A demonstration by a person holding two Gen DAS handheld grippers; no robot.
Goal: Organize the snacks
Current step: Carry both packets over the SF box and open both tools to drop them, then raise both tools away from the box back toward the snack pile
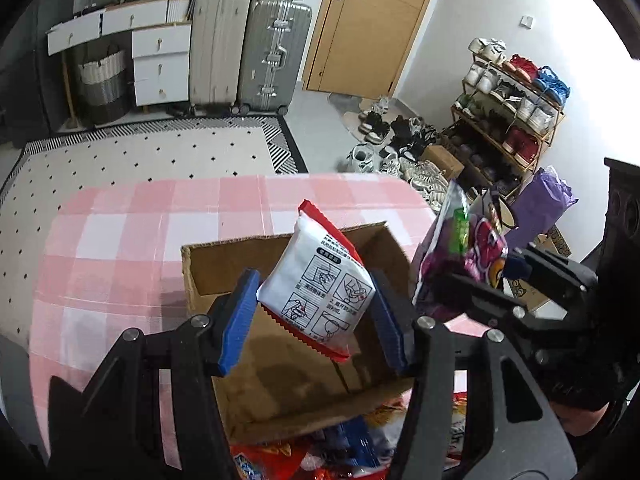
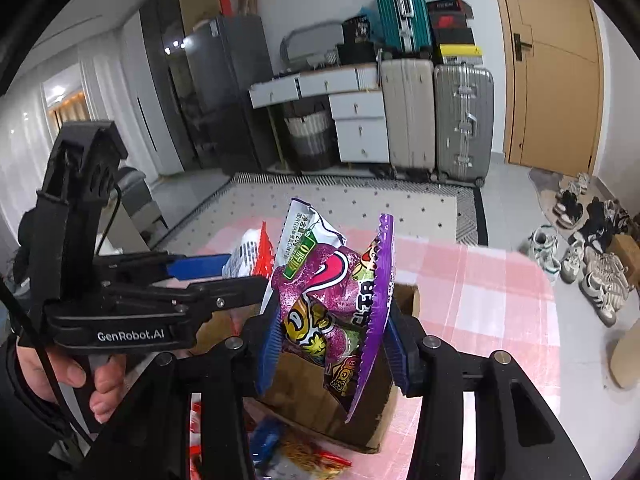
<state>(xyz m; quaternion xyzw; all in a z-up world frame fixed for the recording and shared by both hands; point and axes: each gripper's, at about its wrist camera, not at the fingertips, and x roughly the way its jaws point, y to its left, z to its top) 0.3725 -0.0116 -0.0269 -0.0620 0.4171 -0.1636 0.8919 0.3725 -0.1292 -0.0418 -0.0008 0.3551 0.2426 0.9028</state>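
My left gripper [image 1: 314, 312] is shut on a white snack packet with red edges [image 1: 318, 284], held above the open cardboard box [image 1: 208, 264] on the pink checked tablecloth. My right gripper [image 2: 332, 336] is shut on a purple snack bag [image 2: 340, 308], also over the cardboard box [image 2: 408, 296]. In the left wrist view the purple bag [image 1: 460, 252] and the right gripper [image 1: 496, 276] hang just right of the box. In the right wrist view the left gripper [image 2: 208, 272] with its white packet [image 2: 248, 252] shows at left, a hand on its handle. The box looks empty inside.
More snack packets [image 1: 296, 456] lie on the table [image 1: 112, 240] in front of the box. Beyond the table are a dotted rug [image 1: 160, 152], suitcases [image 1: 276, 52], white drawers, a wooden door, a shoe rack [image 1: 512, 108] and shoes on the floor.
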